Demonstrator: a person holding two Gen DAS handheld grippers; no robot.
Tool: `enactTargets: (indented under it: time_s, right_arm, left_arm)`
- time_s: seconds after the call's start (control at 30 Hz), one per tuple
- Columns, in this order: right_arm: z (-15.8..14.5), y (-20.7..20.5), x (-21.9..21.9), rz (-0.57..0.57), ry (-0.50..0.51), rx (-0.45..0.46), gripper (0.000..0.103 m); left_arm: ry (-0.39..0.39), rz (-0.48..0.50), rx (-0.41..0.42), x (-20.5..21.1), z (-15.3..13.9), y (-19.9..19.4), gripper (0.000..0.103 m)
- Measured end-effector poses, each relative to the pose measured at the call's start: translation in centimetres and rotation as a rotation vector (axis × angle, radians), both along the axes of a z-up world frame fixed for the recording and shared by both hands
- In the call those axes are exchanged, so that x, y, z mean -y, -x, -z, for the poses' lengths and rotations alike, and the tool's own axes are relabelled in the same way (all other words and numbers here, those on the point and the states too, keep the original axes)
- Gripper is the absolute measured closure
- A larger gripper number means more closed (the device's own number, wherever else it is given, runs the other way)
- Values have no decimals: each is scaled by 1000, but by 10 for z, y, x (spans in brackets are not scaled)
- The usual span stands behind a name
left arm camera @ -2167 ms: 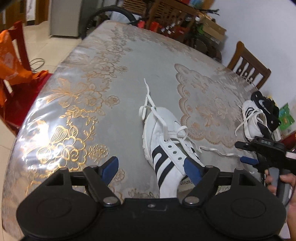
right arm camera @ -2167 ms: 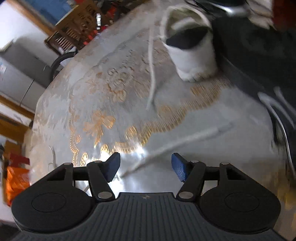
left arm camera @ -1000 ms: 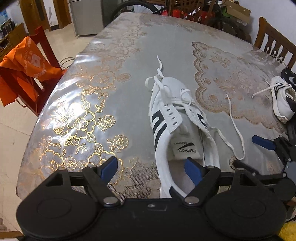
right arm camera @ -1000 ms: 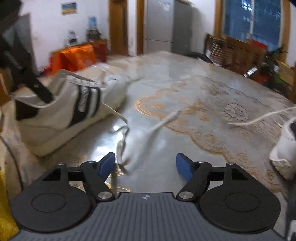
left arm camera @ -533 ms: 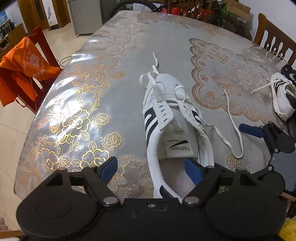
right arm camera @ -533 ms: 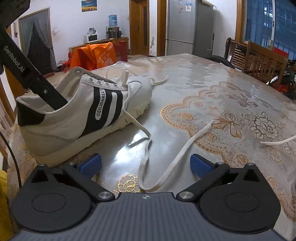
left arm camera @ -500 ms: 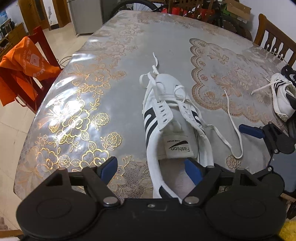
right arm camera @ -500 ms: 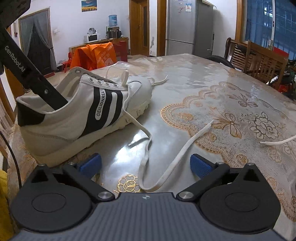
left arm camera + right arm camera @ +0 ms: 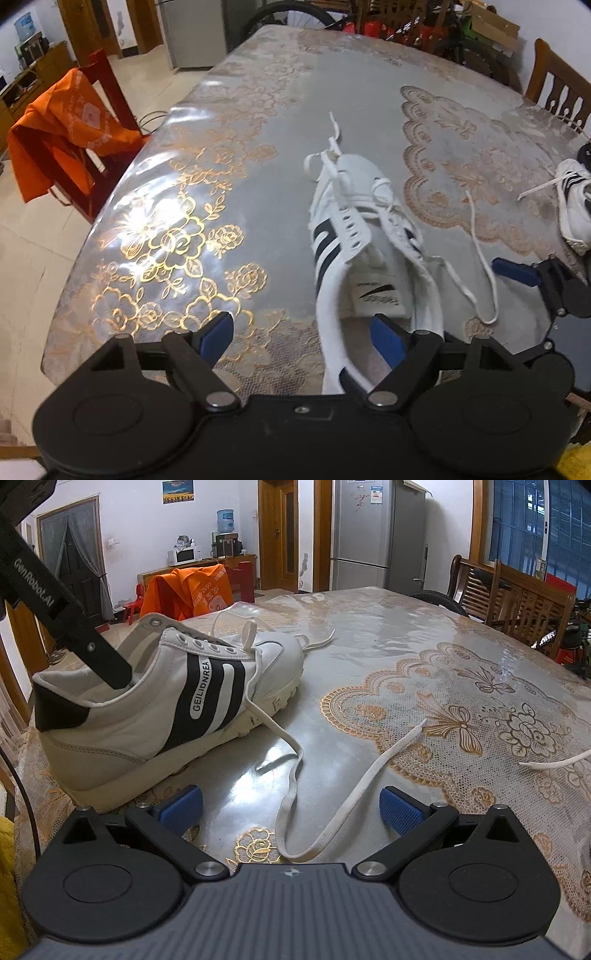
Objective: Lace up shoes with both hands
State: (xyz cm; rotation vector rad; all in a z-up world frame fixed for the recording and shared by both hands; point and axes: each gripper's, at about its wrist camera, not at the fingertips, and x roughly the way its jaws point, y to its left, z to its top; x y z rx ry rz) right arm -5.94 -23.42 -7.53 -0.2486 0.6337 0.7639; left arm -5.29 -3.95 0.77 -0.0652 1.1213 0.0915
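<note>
Bracing the white leather sneaker with black stripes (image 9: pixel 155 709) near the table's (image 9: pixel 258 122) near edge, keep your left tongs (image 9: pixel 301 332) spread, one finger inside the heel, tilted steeply down. Your right tongs (image 9: pixel 290 808), jaws just opened wide and empty, straddle the loose white lace (image 9: pixel 354 794); lower and pinch near its tip.

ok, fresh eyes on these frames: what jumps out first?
The white sneaker with black stripes near the table's edge, one finger of the left gripper dipped inside its heel opening. Then its loose lace, trailing over the gold-patterned tablecloth and looping between the wide-open jaws of the right gripper, untouched.
</note>
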Motion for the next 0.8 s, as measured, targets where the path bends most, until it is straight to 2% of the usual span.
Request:
enactTargets:
  time_s: [0.43, 0.8]
  right_arm:
    - [-1, 4, 0, 1, 1, 0, 0]
    - [0, 3, -1, 1, 1, 0, 0]
  left_arm:
    - [6, -56, -5, -9, 2, 11, 23]
    - [2, -59, 2, -8, 1, 14, 21]
